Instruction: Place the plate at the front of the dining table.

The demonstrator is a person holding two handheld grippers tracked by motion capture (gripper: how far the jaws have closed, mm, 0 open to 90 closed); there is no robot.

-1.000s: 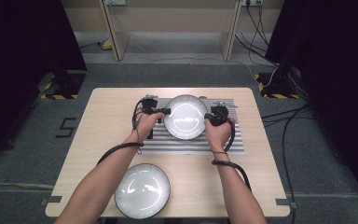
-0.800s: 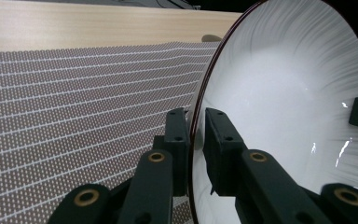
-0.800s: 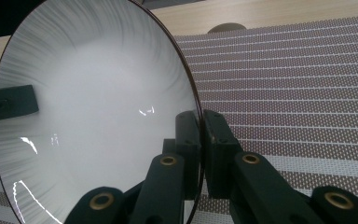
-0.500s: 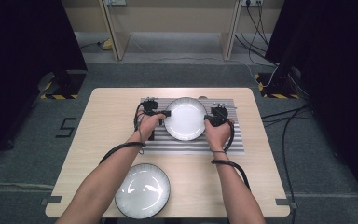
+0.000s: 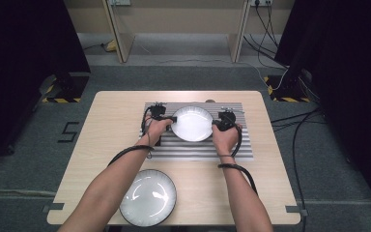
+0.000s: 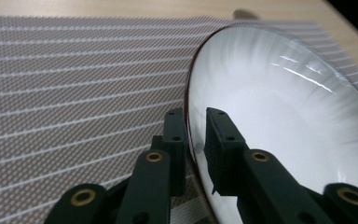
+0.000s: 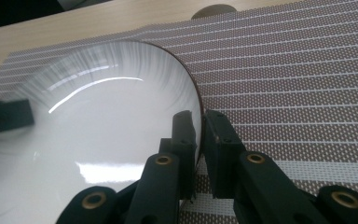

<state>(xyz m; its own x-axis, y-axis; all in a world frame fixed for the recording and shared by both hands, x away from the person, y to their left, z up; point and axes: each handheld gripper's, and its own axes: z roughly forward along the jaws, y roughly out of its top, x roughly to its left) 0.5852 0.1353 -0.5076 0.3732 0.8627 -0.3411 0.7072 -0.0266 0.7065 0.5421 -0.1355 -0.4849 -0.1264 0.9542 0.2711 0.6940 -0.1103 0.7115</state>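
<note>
**While both claws loosen, plate sits on mat**

Where the wooden counter point(image 5: 106, 145) carries a striped mat point(image 5: 198, 150), the white plate point(image 5: 192, 123) rests on it. Left claw point(image 6: 196, 140) and right claw point(image 7: 199, 140) straddle opposite rims, jaws just opening, released.

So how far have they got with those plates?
Done, by the look of it: the white plate sits on the striped mat. In hand: the left gripper and right gripper each straddle its rim on opposite sides, and their jaws have just been opening, so they seem to be letting go. Probably left: the second plate, untouched at the table's near edge.
</note>
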